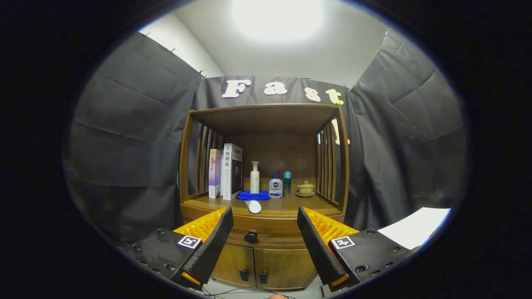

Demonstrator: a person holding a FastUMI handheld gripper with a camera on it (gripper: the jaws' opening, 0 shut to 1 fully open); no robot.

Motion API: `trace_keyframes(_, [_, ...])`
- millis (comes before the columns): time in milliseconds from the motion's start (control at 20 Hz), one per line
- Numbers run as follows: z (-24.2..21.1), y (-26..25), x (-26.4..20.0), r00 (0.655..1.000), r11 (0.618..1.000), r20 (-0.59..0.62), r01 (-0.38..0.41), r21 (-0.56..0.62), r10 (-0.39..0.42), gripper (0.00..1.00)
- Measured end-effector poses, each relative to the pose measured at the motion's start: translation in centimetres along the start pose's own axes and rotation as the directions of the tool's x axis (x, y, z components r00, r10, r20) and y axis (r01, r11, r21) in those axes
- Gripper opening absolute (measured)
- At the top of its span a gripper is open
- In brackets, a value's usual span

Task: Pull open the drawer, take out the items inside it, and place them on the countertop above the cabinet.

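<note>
A wooden cabinet stands ahead with its drawer (266,237) shut, a dark round knob (251,236) at the drawer's front. My gripper (264,218) is open, its fingers spread wide with nothing between them, and the knob lies beyond them, a little left of midway. On the countertop (286,206) above the drawer a white tube (253,206) lies on its side near the front edge. Whatever the drawer holds is hidden.
On the countertop stand two books (226,172), a white pump bottle (254,177) on a blue cloth (253,195), a small blue-capped bottle (275,185), a teal bottle (287,183) and a lidded cup (306,189). Two cupboard doors (261,266) sit below the drawer. A white surface (415,232) lies to the right.
</note>
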State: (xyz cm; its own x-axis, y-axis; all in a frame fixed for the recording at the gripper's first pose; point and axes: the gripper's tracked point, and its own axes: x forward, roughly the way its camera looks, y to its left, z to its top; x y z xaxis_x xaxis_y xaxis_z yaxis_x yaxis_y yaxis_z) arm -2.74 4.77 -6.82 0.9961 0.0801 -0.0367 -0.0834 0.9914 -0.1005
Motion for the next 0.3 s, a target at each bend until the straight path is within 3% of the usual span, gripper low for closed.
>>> trace_keyframes(300, [0.62, -0.59, -0.08, 1.000, 1.000, 0.016, 0.007, 0.002, -0.007, 0.98])
